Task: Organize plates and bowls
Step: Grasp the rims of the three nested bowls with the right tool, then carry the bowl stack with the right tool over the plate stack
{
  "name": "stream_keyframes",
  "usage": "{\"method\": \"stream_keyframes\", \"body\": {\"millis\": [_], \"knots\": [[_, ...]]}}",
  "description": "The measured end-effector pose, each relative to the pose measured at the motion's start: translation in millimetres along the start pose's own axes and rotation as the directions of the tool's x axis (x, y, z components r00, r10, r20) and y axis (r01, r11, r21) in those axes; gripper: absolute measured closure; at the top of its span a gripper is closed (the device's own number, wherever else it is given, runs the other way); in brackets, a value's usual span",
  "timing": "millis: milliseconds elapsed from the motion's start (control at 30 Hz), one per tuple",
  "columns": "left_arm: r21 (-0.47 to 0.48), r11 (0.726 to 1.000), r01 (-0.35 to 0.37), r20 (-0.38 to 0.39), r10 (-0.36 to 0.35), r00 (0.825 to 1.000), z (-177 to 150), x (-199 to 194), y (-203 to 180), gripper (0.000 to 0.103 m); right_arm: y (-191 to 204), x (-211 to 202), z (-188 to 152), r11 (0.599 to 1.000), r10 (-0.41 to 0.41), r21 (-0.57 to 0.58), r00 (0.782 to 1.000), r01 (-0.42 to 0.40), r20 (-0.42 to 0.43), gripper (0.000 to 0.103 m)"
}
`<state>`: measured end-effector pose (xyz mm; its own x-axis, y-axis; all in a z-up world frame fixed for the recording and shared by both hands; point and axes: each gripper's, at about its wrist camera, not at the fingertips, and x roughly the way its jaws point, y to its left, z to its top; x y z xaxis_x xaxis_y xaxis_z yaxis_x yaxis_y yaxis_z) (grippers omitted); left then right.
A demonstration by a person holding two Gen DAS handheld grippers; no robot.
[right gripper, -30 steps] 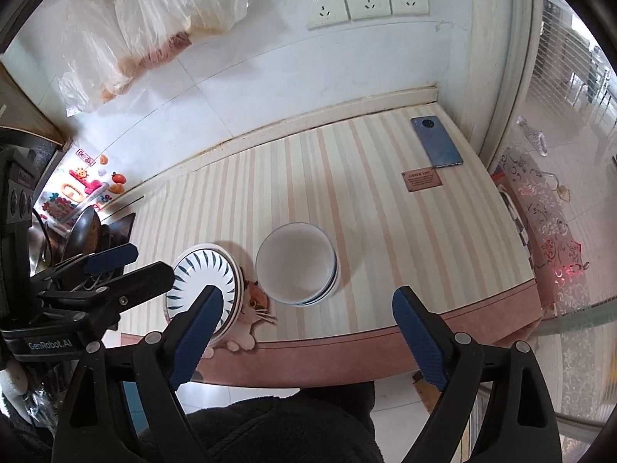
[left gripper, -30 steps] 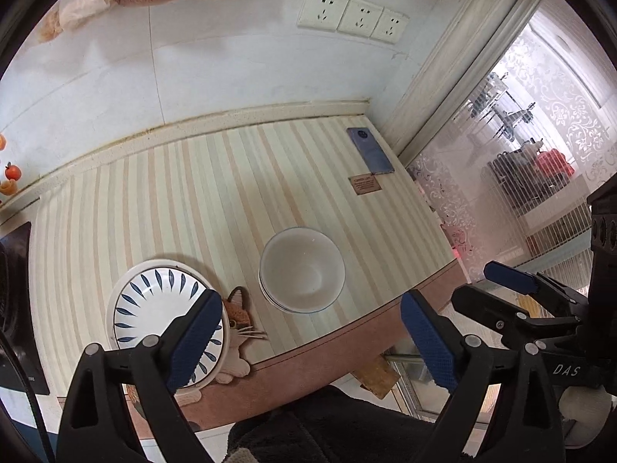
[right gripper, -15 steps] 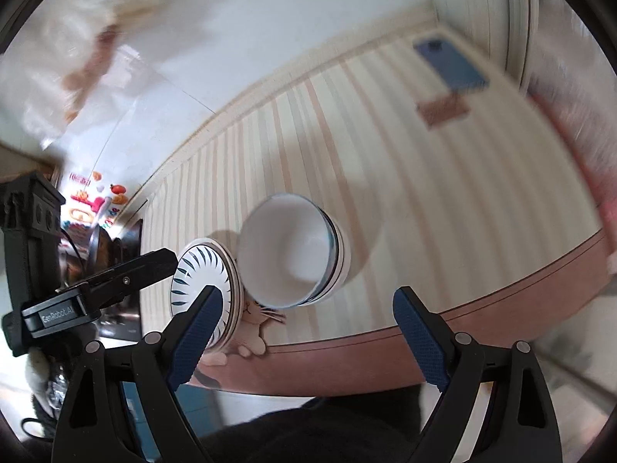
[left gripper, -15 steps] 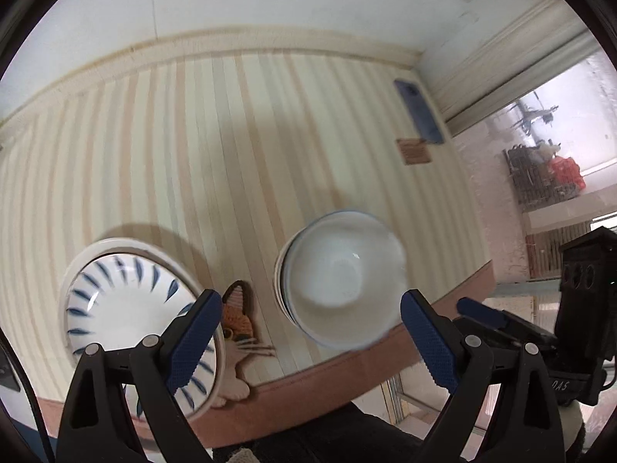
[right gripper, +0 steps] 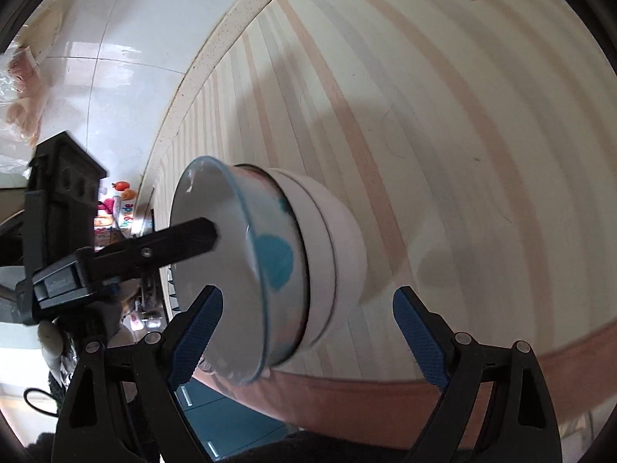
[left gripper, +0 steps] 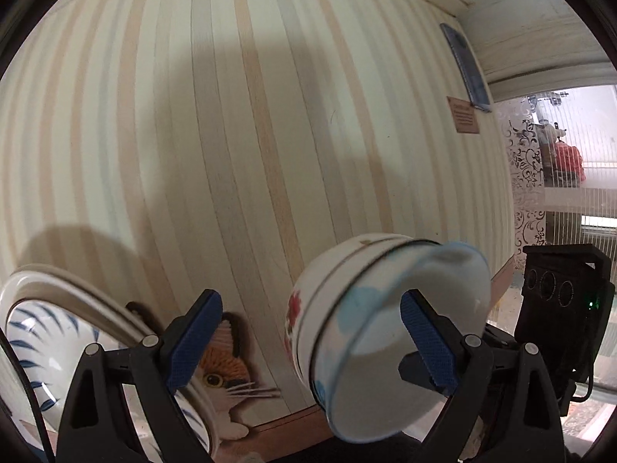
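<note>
A nested stack of white bowls [left gripper: 347, 332] stands near the counter's front edge; the top one has a blue rim and blue patches [right gripper: 270, 258]. My left gripper [left gripper: 310, 341] is open and straddles the stack's left wall, its right pad over the bowl's inside. In the right wrist view one left finger [right gripper: 173, 245] reaches across the bowl's mouth. My right gripper [right gripper: 308, 332] is open just in front of the stack and grips nothing. A blue-leaf plate [left gripper: 27, 347] lies at the lower left on a cat coaster [left gripper: 221, 372].
A phone [left gripper: 466, 65] and a brown card [left gripper: 466, 115] lie at the counter's far right end. The brown front edge [right gripper: 424, 397] runs just under the grippers. Plastic bags [right gripper: 19, 69] hang on the tiled wall. A patterned glass door [left gripper: 528, 193] stands to the right.
Both grippers have dropped steeply toward the counter, so the bowls and plate now fill the lower views. The left gripper's finger has come over the top bowl. Both stayed open.
</note>
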<state>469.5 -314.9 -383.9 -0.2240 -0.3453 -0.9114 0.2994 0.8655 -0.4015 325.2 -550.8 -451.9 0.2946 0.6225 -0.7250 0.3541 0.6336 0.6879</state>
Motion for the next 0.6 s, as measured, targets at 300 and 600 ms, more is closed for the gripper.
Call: {"method": "stream_keyframes", "body": {"millis": [300,600], "knots": [[-0.062,0.991,0.122,-0.037,-0.125,0.992,6.0,15.5,11.4,0.014,-1.5,19.3,15.6,0.999,0.05,0.0,0.998,-0.05,-0.04,0.011],[-0.04,0.984,0.176,-0.025,-0.177,0.984,1.2,13.8,-0.4,0.027,-8.6,33.1,23.9,0.999,0.007,0.042,0.998,-0.004,-0.063,0.048]]}}
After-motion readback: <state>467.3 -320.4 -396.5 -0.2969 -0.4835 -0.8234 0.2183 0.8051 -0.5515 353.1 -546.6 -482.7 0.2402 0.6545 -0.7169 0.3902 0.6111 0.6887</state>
